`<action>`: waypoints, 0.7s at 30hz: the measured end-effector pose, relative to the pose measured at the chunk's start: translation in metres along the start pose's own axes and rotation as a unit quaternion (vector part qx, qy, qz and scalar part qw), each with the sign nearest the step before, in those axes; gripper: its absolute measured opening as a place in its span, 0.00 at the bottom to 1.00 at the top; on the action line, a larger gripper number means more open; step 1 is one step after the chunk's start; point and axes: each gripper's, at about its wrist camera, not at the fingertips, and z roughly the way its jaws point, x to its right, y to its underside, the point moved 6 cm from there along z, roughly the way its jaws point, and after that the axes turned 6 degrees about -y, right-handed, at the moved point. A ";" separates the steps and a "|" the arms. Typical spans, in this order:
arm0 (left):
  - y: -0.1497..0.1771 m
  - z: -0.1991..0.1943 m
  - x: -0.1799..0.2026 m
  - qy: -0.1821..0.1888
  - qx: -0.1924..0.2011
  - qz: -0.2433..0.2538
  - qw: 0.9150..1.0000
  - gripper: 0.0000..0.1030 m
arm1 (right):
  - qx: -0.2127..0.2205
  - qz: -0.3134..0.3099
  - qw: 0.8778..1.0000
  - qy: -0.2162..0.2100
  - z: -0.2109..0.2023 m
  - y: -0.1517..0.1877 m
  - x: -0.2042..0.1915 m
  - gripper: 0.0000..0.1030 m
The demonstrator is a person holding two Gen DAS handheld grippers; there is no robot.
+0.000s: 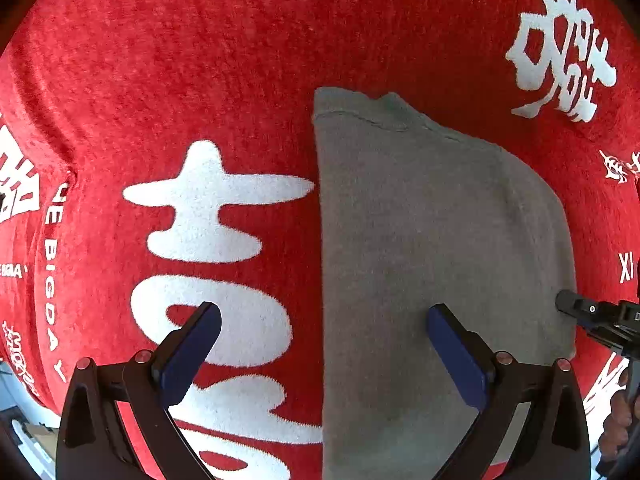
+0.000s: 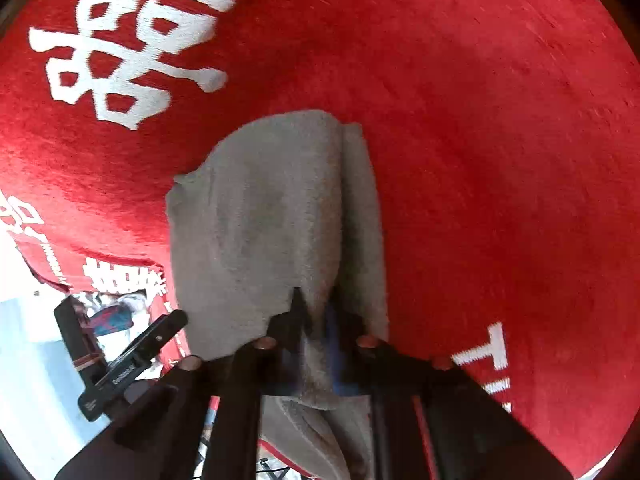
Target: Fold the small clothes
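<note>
A grey garment (image 1: 420,240) lies folded lengthwise on the red cover, its straight left edge running up the middle of the left wrist view. My left gripper (image 1: 324,310) points straight down and is open wide. It straddles that edge, one blue pad over the cover and the other over the grey cloth. In the right wrist view the grey garment (image 2: 272,208) stretches away from my right gripper (image 2: 318,320), which is shut on a pinch of its near edge. The right gripper (image 1: 576,308) also shows at the garment's right side.
A red fleece cover (image 1: 200,60) with big white characters (image 1: 208,216) spreads over the whole surface. Its edge (image 2: 92,272) drops off at the lower left, with pale floor beyond. A person's hand (image 1: 616,420) shows at the right border.
</note>
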 end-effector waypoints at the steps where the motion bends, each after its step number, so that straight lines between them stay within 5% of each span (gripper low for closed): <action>1: -0.001 0.000 0.002 0.001 0.000 0.002 1.000 1.00 | 0.001 -0.015 1.000 0.006 -0.003 0.000 -0.004 0.08; 9: -0.004 0.014 0.012 0.012 -0.013 0.005 1.000 1.00 | -0.032 -0.064 0.994 0.083 0.011 0.008 0.005 0.08; 14: -0.003 0.021 0.017 0.020 -0.017 0.005 1.000 1.00 | -0.028 -0.066 0.994 0.088 -0.003 0.009 -0.002 0.13; 15: -0.004 0.023 0.016 0.021 -0.018 0.005 1.000 1.00 | -0.026 -0.059 0.995 0.082 -0.007 0.009 0.001 0.20; 17: -0.005 0.025 0.014 0.024 -0.019 0.004 1.000 1.00 | -0.023 -0.048 0.996 0.073 -0.015 0.007 0.009 0.79; 21: -0.003 0.032 0.010 0.027 -0.019 0.007 0.999 1.00 | -0.020 -0.022 0.999 0.018 -0.021 0.003 0.021 0.81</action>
